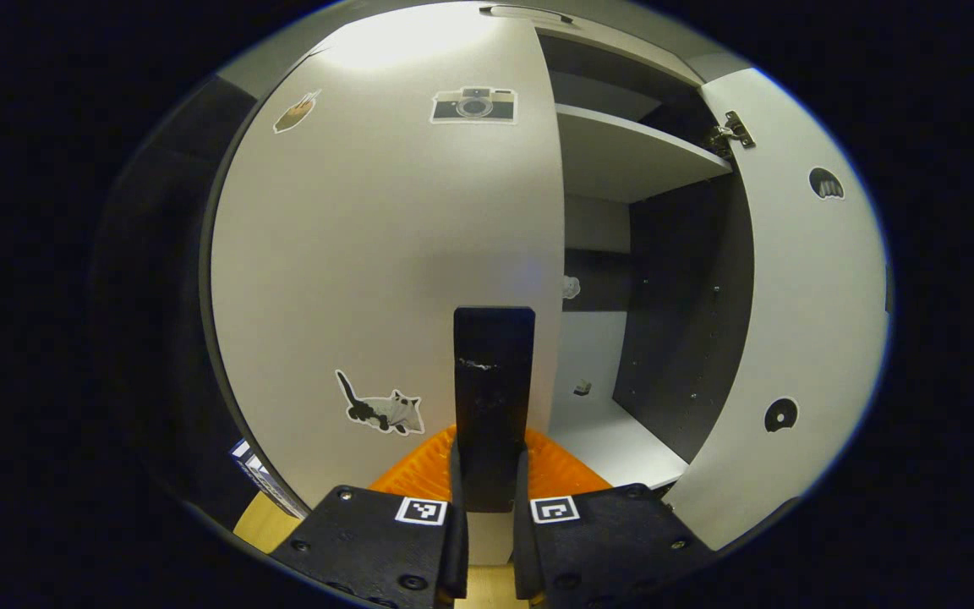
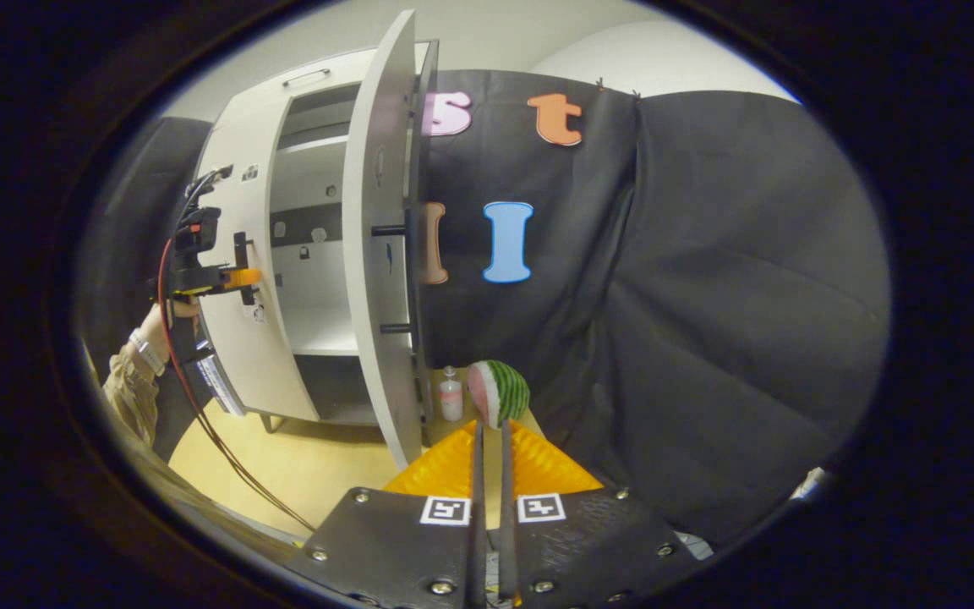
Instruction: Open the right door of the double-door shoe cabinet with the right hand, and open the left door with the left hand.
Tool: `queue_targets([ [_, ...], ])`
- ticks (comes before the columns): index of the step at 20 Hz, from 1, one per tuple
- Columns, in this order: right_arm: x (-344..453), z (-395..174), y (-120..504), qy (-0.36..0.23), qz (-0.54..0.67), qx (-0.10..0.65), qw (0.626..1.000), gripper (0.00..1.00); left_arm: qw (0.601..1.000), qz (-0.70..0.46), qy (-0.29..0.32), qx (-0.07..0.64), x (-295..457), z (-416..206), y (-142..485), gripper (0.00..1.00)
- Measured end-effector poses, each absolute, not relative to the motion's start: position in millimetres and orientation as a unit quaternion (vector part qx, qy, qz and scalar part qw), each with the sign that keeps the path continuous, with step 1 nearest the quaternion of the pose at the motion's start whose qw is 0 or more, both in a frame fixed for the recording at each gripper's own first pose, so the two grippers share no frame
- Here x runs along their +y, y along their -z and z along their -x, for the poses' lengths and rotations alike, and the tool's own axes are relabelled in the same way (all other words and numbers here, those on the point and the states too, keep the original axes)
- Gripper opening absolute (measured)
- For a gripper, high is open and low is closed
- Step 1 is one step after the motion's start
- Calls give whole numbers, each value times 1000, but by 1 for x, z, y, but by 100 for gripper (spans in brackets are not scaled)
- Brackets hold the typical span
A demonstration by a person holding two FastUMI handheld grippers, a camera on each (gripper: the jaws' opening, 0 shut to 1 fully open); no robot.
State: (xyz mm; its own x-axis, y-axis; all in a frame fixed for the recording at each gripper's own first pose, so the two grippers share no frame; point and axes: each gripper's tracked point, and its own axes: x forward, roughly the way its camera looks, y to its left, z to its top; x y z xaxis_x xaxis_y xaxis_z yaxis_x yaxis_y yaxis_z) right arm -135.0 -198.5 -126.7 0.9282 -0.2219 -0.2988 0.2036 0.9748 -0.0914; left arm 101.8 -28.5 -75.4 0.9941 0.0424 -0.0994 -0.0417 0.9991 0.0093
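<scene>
Right door [image 2: 377, 254] wide open, edge-on — left door [image 1: 385, 254] shut, upright

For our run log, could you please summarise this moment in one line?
right door: open | left door: closed | left tongs: shut on handle | right tongs: shut, empty

We find no readable words, numbers or brands; the left door [image 1: 385, 245] bears only picture stickers, a camera sticker [image 1: 473, 106] and a cat sticker [image 1: 381, 410], without lettering
</scene>
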Motion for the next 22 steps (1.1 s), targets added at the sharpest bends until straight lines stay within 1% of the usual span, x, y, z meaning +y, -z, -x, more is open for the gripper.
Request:
queue_targets([
  [9, -167, 124, 133, 60, 23, 158, 985, 6, 999, 8, 0, 54, -22, -93, 77, 22],
  [13, -158, 120, 140, 46, 16, 164, 985, 6, 998, 7, -2, 57, -19, -92, 76, 22],
  [20, -157, 114, 148, 43, -13, 167, 985, 6, 998, 17, -5, 62, -15, -88, 76, 22],
  [22, -162, 111, 148, 52, -22, 163, 985, 6, 998, 21, -4, 63, -13, -87, 77, 22],
])
